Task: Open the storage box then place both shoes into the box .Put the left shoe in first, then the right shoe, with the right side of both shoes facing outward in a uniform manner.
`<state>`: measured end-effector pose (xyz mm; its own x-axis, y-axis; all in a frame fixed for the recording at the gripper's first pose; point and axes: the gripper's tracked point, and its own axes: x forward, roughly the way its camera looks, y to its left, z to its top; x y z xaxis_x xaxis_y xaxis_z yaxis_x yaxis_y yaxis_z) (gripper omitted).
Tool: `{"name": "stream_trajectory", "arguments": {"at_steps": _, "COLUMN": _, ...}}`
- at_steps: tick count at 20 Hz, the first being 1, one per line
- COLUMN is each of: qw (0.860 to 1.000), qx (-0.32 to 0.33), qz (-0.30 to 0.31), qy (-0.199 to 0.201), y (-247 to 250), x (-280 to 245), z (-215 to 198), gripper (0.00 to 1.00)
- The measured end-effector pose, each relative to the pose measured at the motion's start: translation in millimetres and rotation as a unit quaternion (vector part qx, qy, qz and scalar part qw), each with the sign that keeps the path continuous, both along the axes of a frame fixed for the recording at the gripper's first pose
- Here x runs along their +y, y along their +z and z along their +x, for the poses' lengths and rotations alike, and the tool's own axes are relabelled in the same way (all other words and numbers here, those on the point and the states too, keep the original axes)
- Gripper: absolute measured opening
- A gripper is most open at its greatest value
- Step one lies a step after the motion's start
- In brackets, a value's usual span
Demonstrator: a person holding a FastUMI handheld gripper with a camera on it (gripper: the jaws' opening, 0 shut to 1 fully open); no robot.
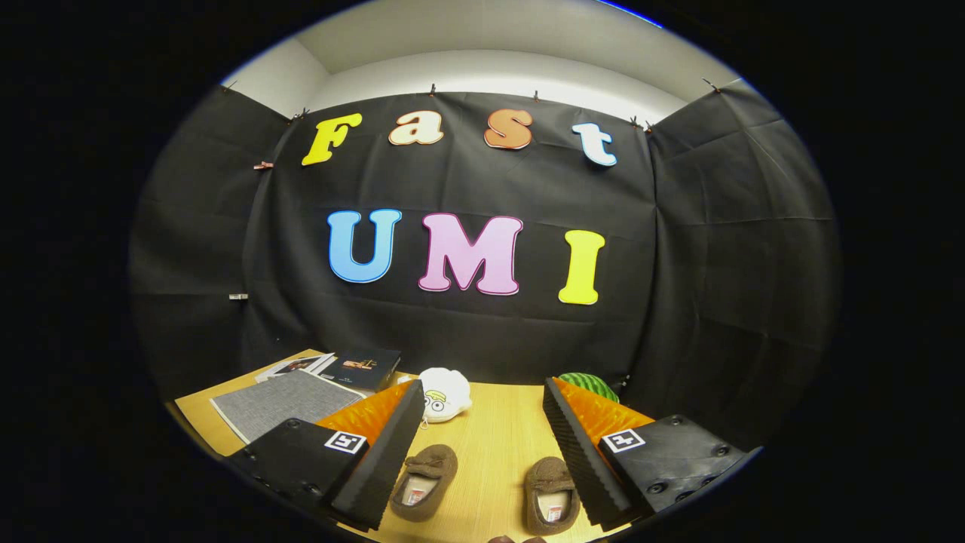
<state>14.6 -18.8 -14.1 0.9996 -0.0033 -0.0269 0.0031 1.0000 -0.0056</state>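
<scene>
Gripper view: the hand-held gripper [482, 452] hangs above the desk [497, 422] with its two fingers spread wide and nothing between their pads; it is released. The left finger [381, 460] and the right finger [577, 460] frame a stretch of bare wood.

Two brown slippers lie on the desk between the fingers, openings up, well apart from each other. The left shoe [424, 481] sits at about 7 o'clock from the gap's middle, just beside the left finger's inner face. The right shoe [552, 504] sits at about 5 o'clock, just beside the right finger. Whether either touches a finger cannot be told.

Beyond the fingers, at about 11 o'clock from the gap, a white plush toy [443, 394] rests on the desk near the left fingertip. At about 1 o'clock, behind the right finger, a green striped ball [592, 385] shows in part. Further out at 10 o'clock lie a grey mat [283, 402] and some booklets [354, 367], close together.
</scene>
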Motion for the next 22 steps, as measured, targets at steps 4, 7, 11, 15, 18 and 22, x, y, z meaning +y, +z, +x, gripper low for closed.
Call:
{"name": "stream_trajectory", "arguments": {"at_steps": 4, "qw": 1.000, "qx": 0.020, "qz": 0.014, "qy": 0.015, "y": -19.3, "x": 3.7, "z": 8.7, "gripper": 0.97}}
{"name": "stream_trajectory", "arguments": {"at_steps": 7, "qw": 0.998, "qx": 0.052, "qz": 0.018, "qy": 0.025, "y": -44.9, "x": 9.7, "z": 15.2, "gripper": 0.97}}
{"name": "stream_trajectory", "arguments": {"at_steps": 11, "qw": 0.996, "qx": 0.081, "qz": 0.037, "qy": 0.013, "y": -60.0, "x": 10.4, "z": 13.9, "gripper": 0.97}}
{"name": "stream_trajectory", "arguments": {"at_steps": 15, "qw": 0.993, "qx": 0.101, "qz": 0.064, "qy": 0.001, "y": -66.4, "x": 23.6, "z": 22.2, "gripper": 0.98}}
{"name": "stream_trajectory", "arguments": {"at_steps": 18, "qw": 0.984, "qx": 0.141, "qz": 0.110, "qy": 0.006, "y": -83.2, "x": 42.2, "z": 30.5, "gripper": 0.98}}
{"name": "stream_trajectory", "arguments": {"at_steps": 22, "qw": 0.975, "qx": 0.173, "qz": 0.141, "qy": 0.020, "y": -97.8, "x": 58.5, "z": 35.8, "gripper": 0.99}}
